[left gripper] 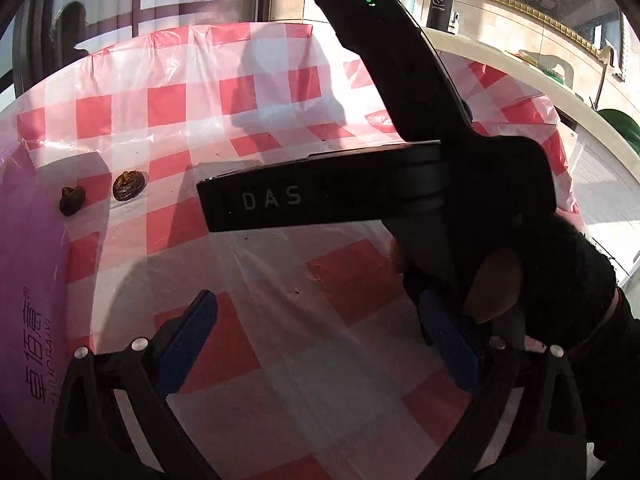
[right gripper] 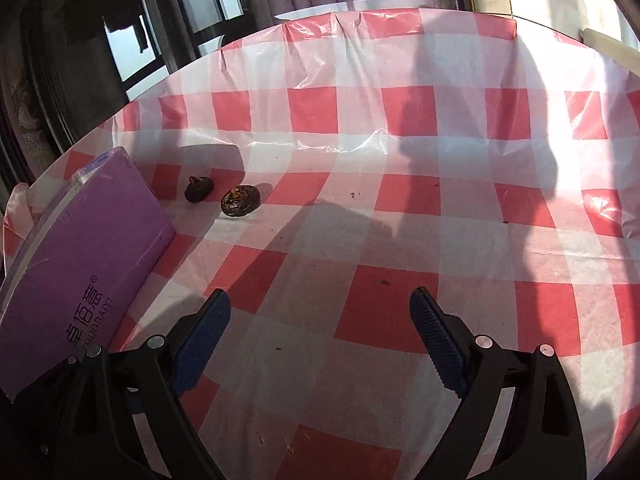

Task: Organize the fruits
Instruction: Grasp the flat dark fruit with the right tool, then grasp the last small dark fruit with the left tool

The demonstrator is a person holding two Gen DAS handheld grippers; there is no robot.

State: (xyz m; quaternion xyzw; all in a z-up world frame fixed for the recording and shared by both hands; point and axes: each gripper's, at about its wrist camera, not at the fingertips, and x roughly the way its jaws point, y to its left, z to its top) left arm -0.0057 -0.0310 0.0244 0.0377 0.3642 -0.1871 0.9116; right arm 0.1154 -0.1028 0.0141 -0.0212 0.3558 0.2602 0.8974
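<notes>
1. Right wrist view first: my right gripper (right gripper: 320,340) stands with its jaws wide and nothing between them, over bare checked tablecloth (right gripper: 400,240).
2. Left wrist view: my left gripper (left gripper: 320,344) is also spread wide and empty, and close in front of it the other black tool crosses the frame, held by a gloved hand (left gripper: 560,280).
3. Ahead and to the left lie the two fruits, a round brown one (right gripper: 240,200) and a smaller dark one (right gripper: 198,189), near each other but apart, just past the corner of the purple box (right gripper: 80,248).
4. I judge the step in hand to be the reach for the round fruit. To do it well I would swing left, straddle the fruit evenly with both pads, and close gently, since it looks wrinkled and soft.
5. The plastic cloth is slick and creased, so a low approach could drag a fold along; I would come down from above.
6. Farther off, the table edge (right gripper: 360,16) meets dark window frames (right gripper: 192,20) and curtains; in the left view a black bottle (left gripper: 443,4) and a gilt picture frame (left gripper: 532,4) stand by the wall.
</notes>
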